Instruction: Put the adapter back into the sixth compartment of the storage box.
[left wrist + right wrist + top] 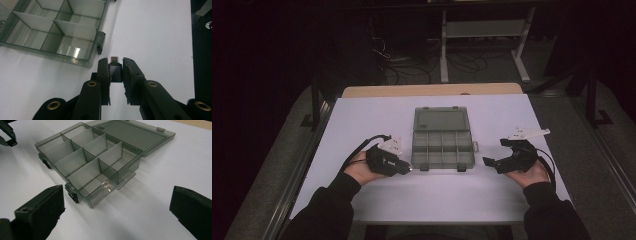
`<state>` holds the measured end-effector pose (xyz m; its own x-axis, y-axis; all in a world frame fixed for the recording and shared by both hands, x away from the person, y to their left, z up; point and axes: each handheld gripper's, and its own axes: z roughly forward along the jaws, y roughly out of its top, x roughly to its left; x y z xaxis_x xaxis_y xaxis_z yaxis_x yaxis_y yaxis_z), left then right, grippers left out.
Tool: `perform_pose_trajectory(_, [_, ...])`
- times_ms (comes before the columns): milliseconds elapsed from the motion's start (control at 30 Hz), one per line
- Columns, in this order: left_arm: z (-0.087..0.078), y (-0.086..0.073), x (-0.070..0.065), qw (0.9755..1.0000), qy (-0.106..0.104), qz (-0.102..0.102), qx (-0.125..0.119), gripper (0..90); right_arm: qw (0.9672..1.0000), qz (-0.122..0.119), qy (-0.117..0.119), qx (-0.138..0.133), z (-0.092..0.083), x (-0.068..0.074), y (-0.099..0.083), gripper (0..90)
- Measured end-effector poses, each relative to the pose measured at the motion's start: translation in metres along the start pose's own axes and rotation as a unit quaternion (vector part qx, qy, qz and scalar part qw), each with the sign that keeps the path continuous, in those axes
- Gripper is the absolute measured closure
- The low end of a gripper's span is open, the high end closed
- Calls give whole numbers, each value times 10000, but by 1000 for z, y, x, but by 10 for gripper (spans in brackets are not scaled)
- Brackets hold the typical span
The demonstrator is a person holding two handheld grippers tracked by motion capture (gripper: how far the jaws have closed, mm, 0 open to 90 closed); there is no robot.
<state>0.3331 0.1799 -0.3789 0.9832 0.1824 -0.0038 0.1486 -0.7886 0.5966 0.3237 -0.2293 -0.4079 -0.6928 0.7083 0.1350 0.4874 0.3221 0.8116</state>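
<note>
Gripping a small black plug (115, 72) with a shiny metal tip, the left gripper (115, 71) holds it lengthwise between matte jaws, tip pointing away beside the box (53, 30), a clear smoky plastic tray with dividers on the white table (362, 115). The right gripper (117, 202) stands wide apart, empty.

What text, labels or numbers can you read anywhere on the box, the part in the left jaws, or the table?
None can be read.
Box: a pale sticker on its near wall, print too small and blurred to read.
Part in the left gripper: no marking visible.
Table: no text.
</note>
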Motion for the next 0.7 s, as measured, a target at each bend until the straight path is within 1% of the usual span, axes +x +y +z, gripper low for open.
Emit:
perform_pose_trajectory(33, [0,0,0,10000,0,0,0,765,10000,0,0,0,0,0,0,0])
perform_pose_trajectory(67, [-2,2,1,10000,-12,-17,-50,765,10000,-1,-3,-2,0,0,0,0])
perform_pose_trajectory(267, [-6,10,6,9999,-88,-67,-81,765,10000,-2,5,-1,0,0,0,0])
perform_pose_trajectory(333, [-7,13,8,9999,-84,-80,-124,765,10000,-2,4,0,0,0,0,0])
perform_pose_trajectory(500, [-10,22,12,9999,-58,-89,-133,765,10000,-8,12,6,0,0,0,0])
perform_pose_trajectory(567, [-11,25,13,9998,-53,-118,-181,765,10000,-6,13,-1,0,0,0,0])
perform_pose_trajectory(700, [-12,31,14,9998,-36,-91,-160,765,10000,-3,16,-4,0,0,0,0])
